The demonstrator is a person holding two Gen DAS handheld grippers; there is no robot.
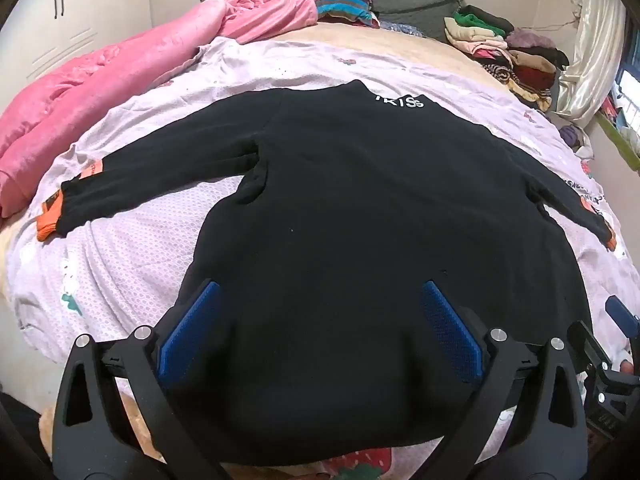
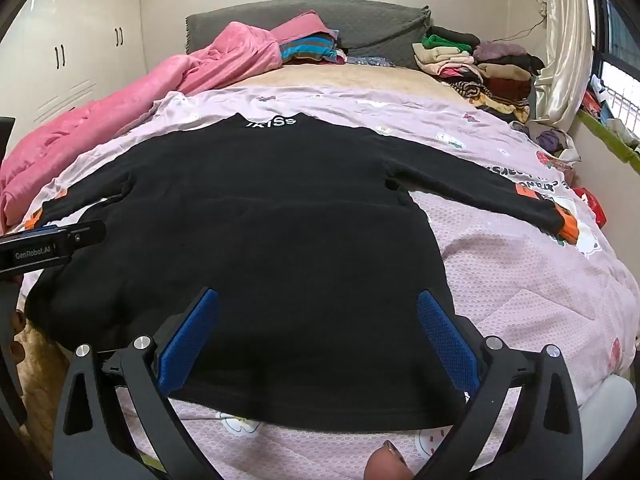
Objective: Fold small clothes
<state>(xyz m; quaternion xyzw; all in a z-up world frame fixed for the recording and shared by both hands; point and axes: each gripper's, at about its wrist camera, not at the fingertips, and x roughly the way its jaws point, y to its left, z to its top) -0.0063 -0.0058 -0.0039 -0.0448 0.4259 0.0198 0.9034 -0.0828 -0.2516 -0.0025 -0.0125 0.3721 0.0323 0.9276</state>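
I saw a black sweater (image 1: 360,216) spread flat on the bed (image 1: 132,264), collar at the far end, hem nearest me, both sleeves stretched out left and right. No fold looked made yet; everything remained to do. My left gripper (image 1: 320,328) and right gripper (image 2: 318,334) hovered over the near hem, each with fingers apart, holding nothing. Folded clothes (image 2: 480,68) were stacked far right.

Pink quilt (image 1: 100,92), grey headboard (image 2: 360,20), white wardrobe (image 2: 80,52), curtain (image 2: 564,52), lilac printed bedsheet (image 2: 520,264).
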